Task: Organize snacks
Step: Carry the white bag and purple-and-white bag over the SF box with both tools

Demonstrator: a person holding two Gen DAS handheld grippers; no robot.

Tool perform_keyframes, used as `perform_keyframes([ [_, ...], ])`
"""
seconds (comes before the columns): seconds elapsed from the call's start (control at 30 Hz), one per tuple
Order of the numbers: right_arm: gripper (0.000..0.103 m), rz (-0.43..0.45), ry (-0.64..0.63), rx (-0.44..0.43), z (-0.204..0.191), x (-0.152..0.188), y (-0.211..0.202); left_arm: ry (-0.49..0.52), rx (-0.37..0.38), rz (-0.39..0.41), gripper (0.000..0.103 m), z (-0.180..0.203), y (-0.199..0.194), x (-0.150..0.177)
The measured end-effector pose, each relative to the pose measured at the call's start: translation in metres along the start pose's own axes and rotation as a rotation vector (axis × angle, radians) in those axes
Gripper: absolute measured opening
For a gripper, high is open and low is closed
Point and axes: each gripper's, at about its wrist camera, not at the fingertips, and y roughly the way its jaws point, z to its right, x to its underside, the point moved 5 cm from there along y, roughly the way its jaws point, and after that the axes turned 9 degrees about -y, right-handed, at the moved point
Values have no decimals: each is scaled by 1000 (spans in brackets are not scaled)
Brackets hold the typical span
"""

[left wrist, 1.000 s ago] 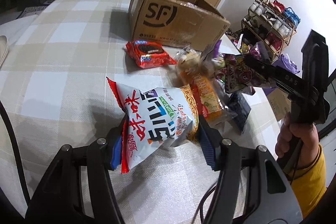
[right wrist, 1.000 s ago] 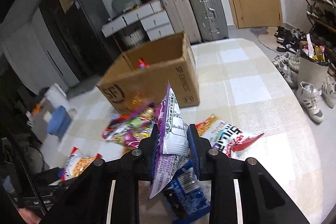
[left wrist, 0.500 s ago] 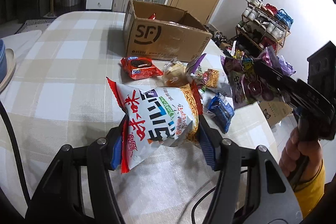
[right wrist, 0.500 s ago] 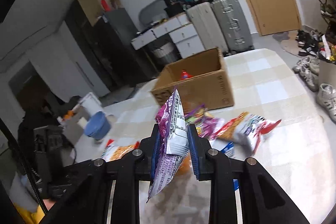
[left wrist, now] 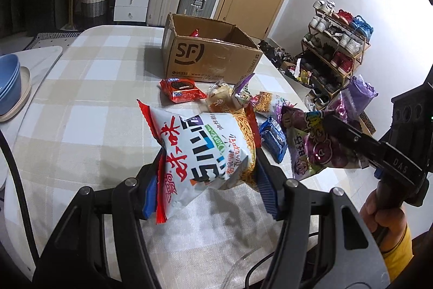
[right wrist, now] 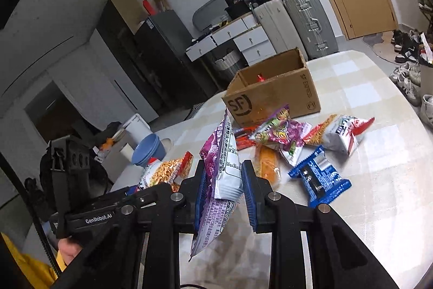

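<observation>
On the bench [left wrist: 81,88] the open cardboard box [left wrist: 208,56] stands at the far side, with loose snack packets [right wrist: 297,142] scattered just before it. The noodle-snack bag [left wrist: 200,153] sits between the left gripper's [left wrist: 208,180] pads, above the bench; right of it, the right gripper [right wrist: 223,191] clamps a candy bag [right wrist: 222,180]. Stacked bowls [left wrist: 8,83] rest at the left edge.

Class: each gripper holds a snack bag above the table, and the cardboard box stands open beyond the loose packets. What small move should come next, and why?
Probably carry both bags on toward the open cardboard box. The left gripper is clamped on the white noodle-snack bag and the right gripper on the purple bag, both clear of the table; the box already holds a red packet.
</observation>
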Motion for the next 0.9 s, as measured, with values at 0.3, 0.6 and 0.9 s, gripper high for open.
perform_keyframes([
  [0.3,25,30,-8,-21,4,-31,5,3,7,21,57,-6,-16,-21],
  [0.6,25,89,9,-61,19,-98,26,3,26,60,57,-4,-14,-79],
  [0.9,25,94,-3,11,48,-160,74,53,19,92,57,21,15,-155],
])
